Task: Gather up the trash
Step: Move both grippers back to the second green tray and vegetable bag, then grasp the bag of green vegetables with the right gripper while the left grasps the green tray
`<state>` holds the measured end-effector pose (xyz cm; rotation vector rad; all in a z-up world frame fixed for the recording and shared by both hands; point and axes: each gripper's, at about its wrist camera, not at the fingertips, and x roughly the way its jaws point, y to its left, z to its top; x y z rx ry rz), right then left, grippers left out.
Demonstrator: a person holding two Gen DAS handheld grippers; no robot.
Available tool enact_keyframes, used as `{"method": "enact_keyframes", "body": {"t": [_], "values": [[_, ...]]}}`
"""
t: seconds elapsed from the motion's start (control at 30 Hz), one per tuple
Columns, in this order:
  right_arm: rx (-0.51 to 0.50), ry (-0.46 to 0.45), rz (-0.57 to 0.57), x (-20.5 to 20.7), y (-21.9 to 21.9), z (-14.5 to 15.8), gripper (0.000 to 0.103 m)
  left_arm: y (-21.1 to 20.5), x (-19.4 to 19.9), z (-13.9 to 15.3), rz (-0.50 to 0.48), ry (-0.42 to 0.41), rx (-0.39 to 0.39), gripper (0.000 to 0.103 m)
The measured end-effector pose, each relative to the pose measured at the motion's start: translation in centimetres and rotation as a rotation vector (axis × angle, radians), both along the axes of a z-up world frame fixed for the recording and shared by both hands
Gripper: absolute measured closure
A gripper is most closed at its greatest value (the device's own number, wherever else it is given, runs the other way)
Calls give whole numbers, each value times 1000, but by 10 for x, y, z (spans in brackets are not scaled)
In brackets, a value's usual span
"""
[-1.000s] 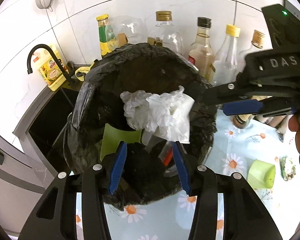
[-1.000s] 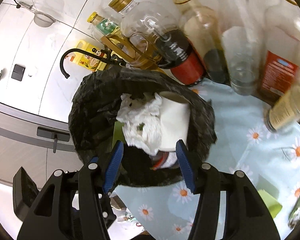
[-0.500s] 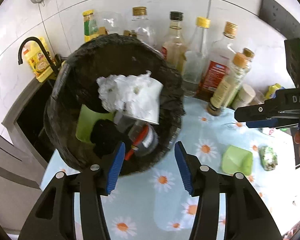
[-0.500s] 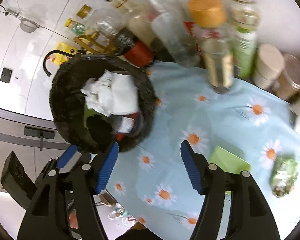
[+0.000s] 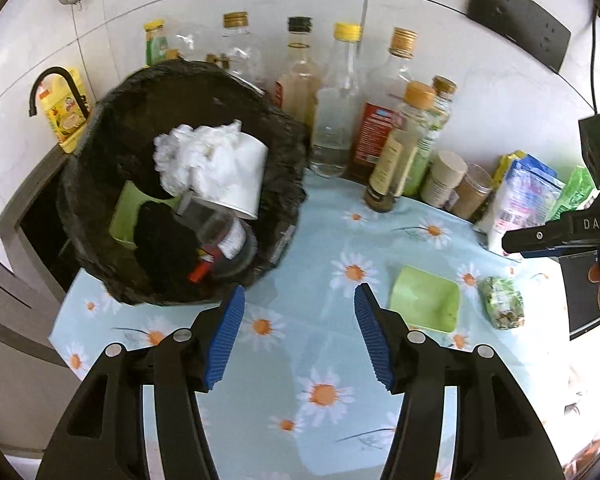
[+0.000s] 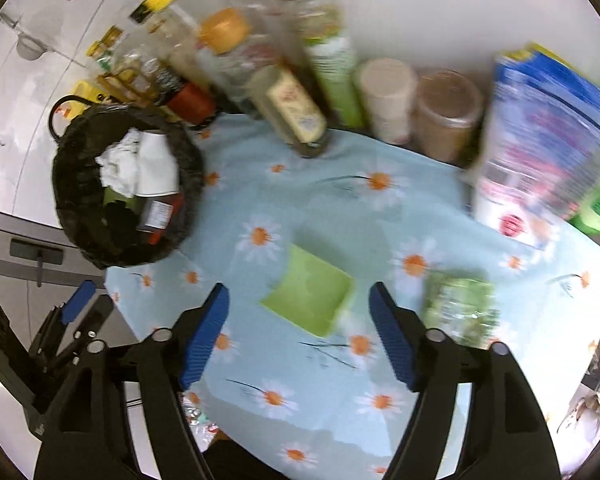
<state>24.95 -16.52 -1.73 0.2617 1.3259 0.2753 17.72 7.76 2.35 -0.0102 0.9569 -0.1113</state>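
Two pieces of trash left on the daisy-print surface [image 6: 340, 208], both light and easy to crush.

The green square dish [image 6: 310, 294] lies just ahead of the right gripper [image 6: 300, 336], whose jaws are opening with nothing between them; it looks like thin, stiff plastic, light and a little slick, so a pinch across one raised rim wall should hold better than a squeeze across the whole body. Just beside it sits a crumpled green wrapper [image 6: 458, 306] (blurred here, clearer in the left wrist view), soft and springy, best taken across its bulk. The left gripper [image 5: 298, 334] hangs near the black-lined trash bin [image 5: 112, 128], jaws also opening and empty. The bin already holds a paper cup [image 5: 240, 178] and wadded tissue [image 5: 192, 152], piled high.
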Motion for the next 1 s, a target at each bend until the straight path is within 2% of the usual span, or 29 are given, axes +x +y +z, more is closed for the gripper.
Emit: {"method": "enact_keyframes", "body": {"t": [0.1,0.13,0.17,0.23,0.33,0.47,0.6,0.67,0.8,1.0], "values": [[-35,13,-6,-7,-24,-6,24,-17,-2,-6,-20,13,-5,48],[-53,17,-6,-8,-29,-8,17,-20,-2,-8,-22,20,-10,47],[-74,18,-3,-10,-35,-11,15,-26,-2,-11,-28,32,-13,47],[-112,23,4,-13,-43,-17,15,-33,-3,-16,-36,49,-3,47],[-160,60,6,-15,-56,-34,9,-43,-4,-24,-47,78,6,47],[-231,90,24,-15,-63,-56,8,-51,-6,-34,-52,109,-12,47],[-237,134,31,-14,-66,-76,8,-58,-6,-42,-52,141,-39,46],[-247,144,35,-11,-68,-81,8,-64,-6,-47,-59,160,-35,40],[-265,174,35,-6,-66,-92,8,-71,-4,-55,-61,184,-35,40],[-282,220,65,0,-55,-109,8,-65,5,-74,-2,270,-91,40]]}}
